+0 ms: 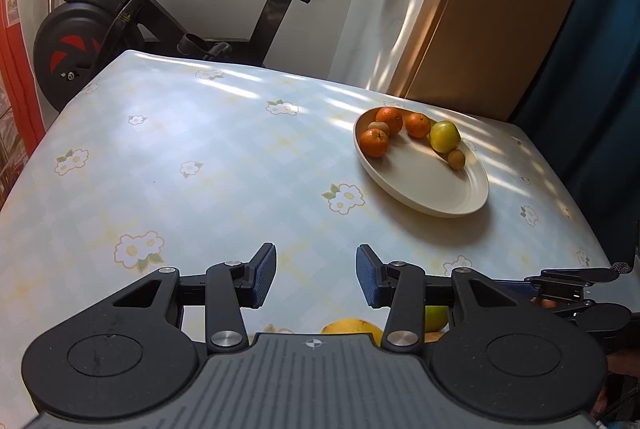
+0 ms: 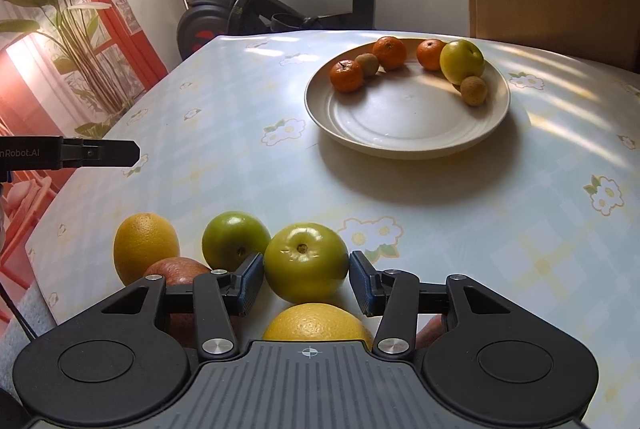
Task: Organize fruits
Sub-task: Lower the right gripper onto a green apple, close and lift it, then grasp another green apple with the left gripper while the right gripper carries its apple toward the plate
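In the right wrist view my right gripper (image 2: 307, 263) is shut on a yellow-green apple (image 2: 304, 281) that rests on the table, one blue pad against each side. Around it lie a darker green apple (image 2: 232, 239), a yellow citrus (image 2: 144, 247), a red apple (image 2: 180, 271) and another yellow citrus (image 2: 316, 323) close under the gripper. The cream plate (image 2: 400, 149) beyond holds three tangerines, a pale green apple (image 2: 462, 61) and two small brown fruits. My left gripper (image 1: 316, 271) hovers open over bare tablecloth, nothing between its pads. The plate (image 1: 440, 207) lies ahead to its right.
The table wears a pale blue flowered cloth (image 1: 180, 149). An exercise bike (image 1: 120, 21) stands behind its far edge. A wooden panel (image 1: 480, 9) and a dark blue curtain (image 1: 600, 69) are at the right. A potted plant (image 2: 68, 29) stands off the table's left side.
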The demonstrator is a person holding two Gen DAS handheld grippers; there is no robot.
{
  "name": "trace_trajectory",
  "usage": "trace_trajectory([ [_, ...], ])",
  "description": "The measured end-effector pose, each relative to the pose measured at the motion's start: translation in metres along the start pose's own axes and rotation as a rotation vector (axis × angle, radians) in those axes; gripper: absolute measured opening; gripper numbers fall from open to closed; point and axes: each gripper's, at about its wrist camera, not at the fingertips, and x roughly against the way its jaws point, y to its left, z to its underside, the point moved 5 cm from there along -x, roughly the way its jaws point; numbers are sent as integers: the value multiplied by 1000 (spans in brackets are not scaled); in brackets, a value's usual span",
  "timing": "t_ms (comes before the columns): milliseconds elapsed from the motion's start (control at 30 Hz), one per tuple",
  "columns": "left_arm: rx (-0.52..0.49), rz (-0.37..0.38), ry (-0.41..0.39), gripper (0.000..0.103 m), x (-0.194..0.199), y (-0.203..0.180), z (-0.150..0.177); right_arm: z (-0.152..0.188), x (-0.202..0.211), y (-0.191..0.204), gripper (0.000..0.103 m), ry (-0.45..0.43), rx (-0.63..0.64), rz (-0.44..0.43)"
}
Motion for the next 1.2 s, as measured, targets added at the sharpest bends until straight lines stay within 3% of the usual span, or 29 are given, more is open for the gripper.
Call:
trace_trajectory([
  [100,-3,41,8,52,-3,-5,1,-3,1,-11,43,-11,-14,35],
  [500,-101,169,164,52,-36,-48,12,-9,14,-43,43,-76,-57,104],
  [700,-164,162,186,59,-47,-61,13,-11,19,-53,43,-99,-78,107],
  [1200,-211,196,312,62,-73,-76,30,-7,24,-65,43,-120,-106,107],
])
